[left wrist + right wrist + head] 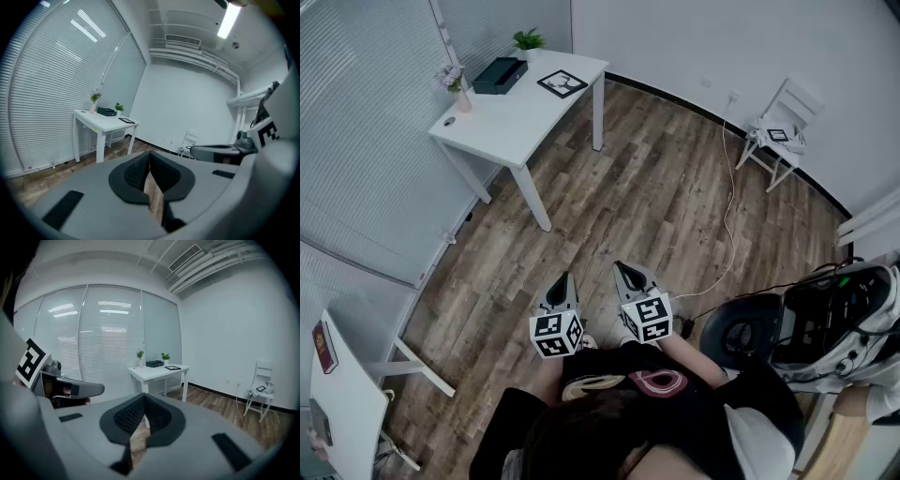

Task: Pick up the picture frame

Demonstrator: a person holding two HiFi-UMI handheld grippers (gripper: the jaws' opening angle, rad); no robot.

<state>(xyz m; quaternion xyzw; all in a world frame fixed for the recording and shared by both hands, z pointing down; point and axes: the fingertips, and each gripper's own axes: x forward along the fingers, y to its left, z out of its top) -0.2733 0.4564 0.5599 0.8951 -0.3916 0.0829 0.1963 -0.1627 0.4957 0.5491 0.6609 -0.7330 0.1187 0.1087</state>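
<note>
Head view: wood floor [656, 216] across most of the room. White table [511, 122] at upper left, next to the blinds. White chair [783, 122] by the far wall, at right. Left gripper [563, 277] and right gripper [621, 268] side by side, low centre, over the floor and well apart from the table. Left fingers [133, 173] pressed together, nothing pinched. Right fingers [126, 416] the same. Black box [499, 75] on the tabletop. Picture frame [562, 83] lying flat on the tabletop near its far right corner, just right of the box, untouched. Potted plant [529, 40] behind the box. Flower vase [455, 89] at the left edge.
</note>
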